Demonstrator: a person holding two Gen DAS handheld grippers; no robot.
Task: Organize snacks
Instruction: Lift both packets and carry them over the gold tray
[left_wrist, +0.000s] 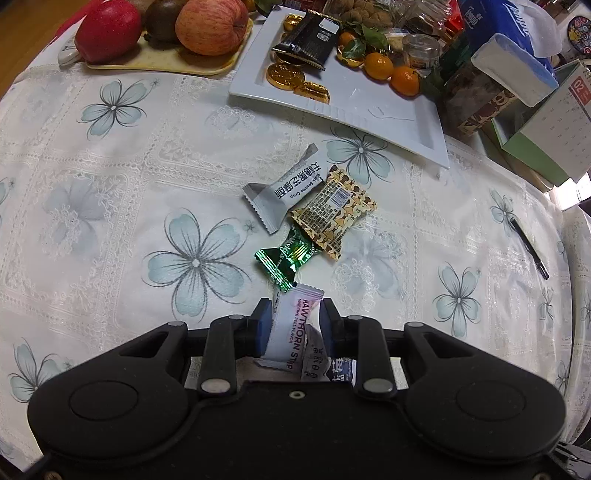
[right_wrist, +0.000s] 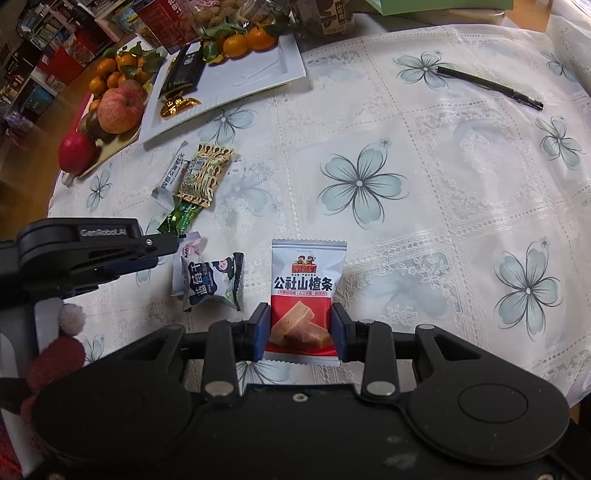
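Observation:
My left gripper (left_wrist: 295, 314) is shut on a pink-white hawthorn strip packet (left_wrist: 291, 328), just above the table; it also shows in the right wrist view (right_wrist: 181, 247), with a blueberry packet (right_wrist: 212, 282) below it. My right gripper (right_wrist: 300, 325) is shut on a red-and-white hawthorn packet (right_wrist: 304, 291). On the cloth lie a white sesame crisp packet (left_wrist: 282, 188), a gold patterned packet (left_wrist: 334, 210) and a green candy (left_wrist: 286, 256). The white tray (left_wrist: 369, 114) holds gold coins (left_wrist: 286, 75) and a black packet (left_wrist: 308, 38).
A yellow board with apples (left_wrist: 210, 26) stands at the back left. Mandarins (left_wrist: 391, 70), jars and a tissue box (left_wrist: 513, 66) crowd the back right. A black pen (right_wrist: 489, 86) lies on the flowered tablecloth at the right.

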